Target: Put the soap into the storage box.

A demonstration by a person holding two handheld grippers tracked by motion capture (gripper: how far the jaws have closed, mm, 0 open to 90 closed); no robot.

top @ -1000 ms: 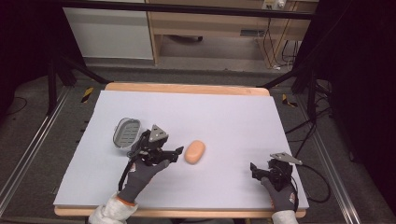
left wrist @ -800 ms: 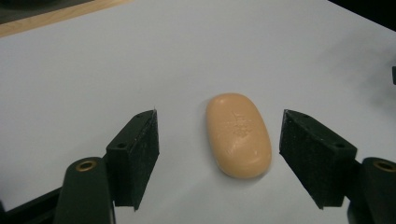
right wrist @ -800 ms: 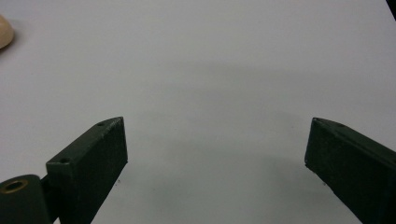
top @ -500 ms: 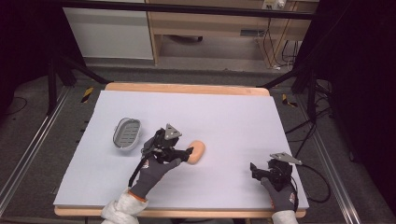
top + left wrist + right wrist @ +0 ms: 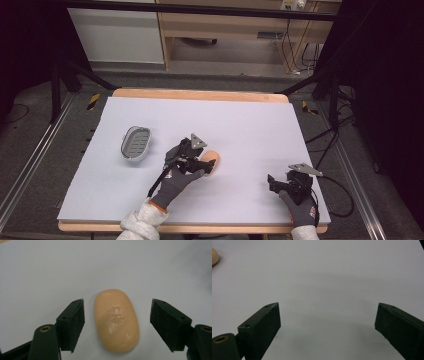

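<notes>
An orange-tan bar of soap (image 5: 209, 162) lies flat on the white table cover, near the middle front. My left gripper (image 5: 200, 161) hovers over it, open, and in the left gripper view the soap (image 5: 116, 320) sits between the two black jaws without touching either pad. A small grey soap dish (image 5: 136, 142) rests to the left of it, apart from the soap. My right gripper (image 5: 272, 182) is open near the front right with nothing between its jaws; an edge of the soap (image 5: 214, 255) peeks in at the top left of the right gripper view.
The white cover (image 5: 250, 125) spreads over a wooden table with its far edge (image 5: 200, 94) showing. Black stand legs and cables lie on the floor to both sides. A cable (image 5: 340, 200) trails from the right gripper off the table's right edge.
My left gripper has moved rightward from beside the soap dish to over the soap, its jaws now straddling the bar. The right gripper has stayed put.
</notes>
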